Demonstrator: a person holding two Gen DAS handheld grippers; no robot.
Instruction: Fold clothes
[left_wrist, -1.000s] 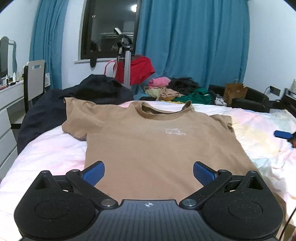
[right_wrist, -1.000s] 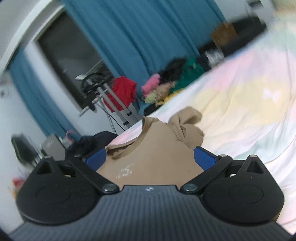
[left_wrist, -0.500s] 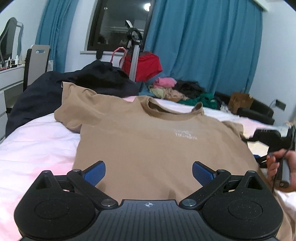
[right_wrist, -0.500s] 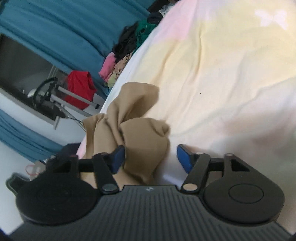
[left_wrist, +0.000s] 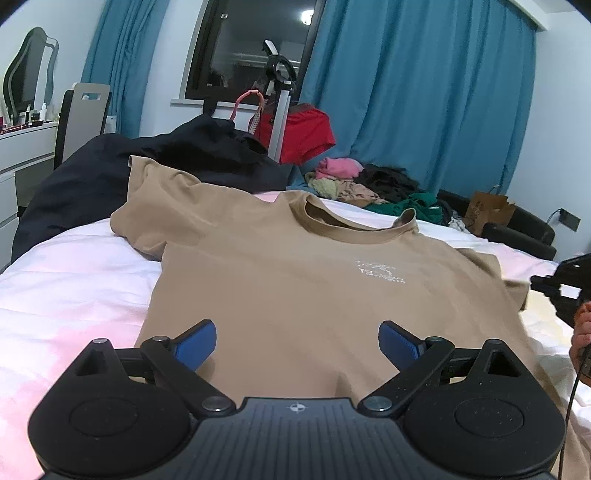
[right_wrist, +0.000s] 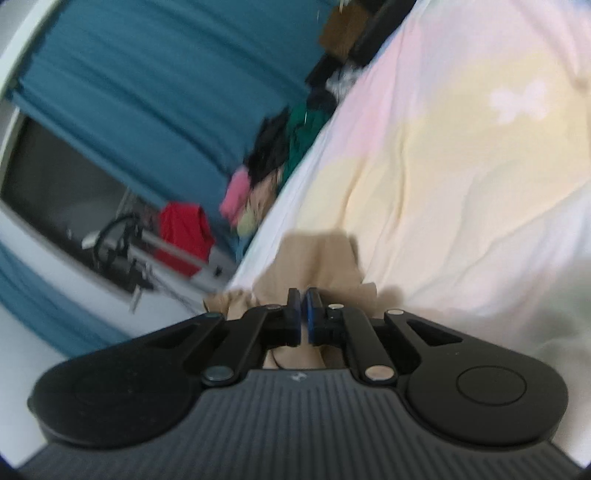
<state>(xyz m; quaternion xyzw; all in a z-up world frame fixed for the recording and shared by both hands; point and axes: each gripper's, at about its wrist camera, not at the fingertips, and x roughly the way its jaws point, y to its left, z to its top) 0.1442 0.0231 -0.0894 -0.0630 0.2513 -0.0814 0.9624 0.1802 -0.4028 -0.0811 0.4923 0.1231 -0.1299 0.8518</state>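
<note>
Pinching the tan T-shirt's (left_wrist: 288, 288) right sleeve (right_wrist: 325, 254), the right gripper (right_wrist: 302, 314) now has its blue pads pressed together on cloth it merely straddled half a second ago. The left gripper (left_wrist: 297, 341) still hovers spread wide above the hem of the shirt, which lies face-up on the pastel bedsheet (right_wrist: 461, 184). With the sleeve secured, folding it inward looks like the next step.

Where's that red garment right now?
In the left wrist view, the red garment hangs on a metal stand beyond the bed, before the blue curtain, behind the tan T-shirt.
</note>
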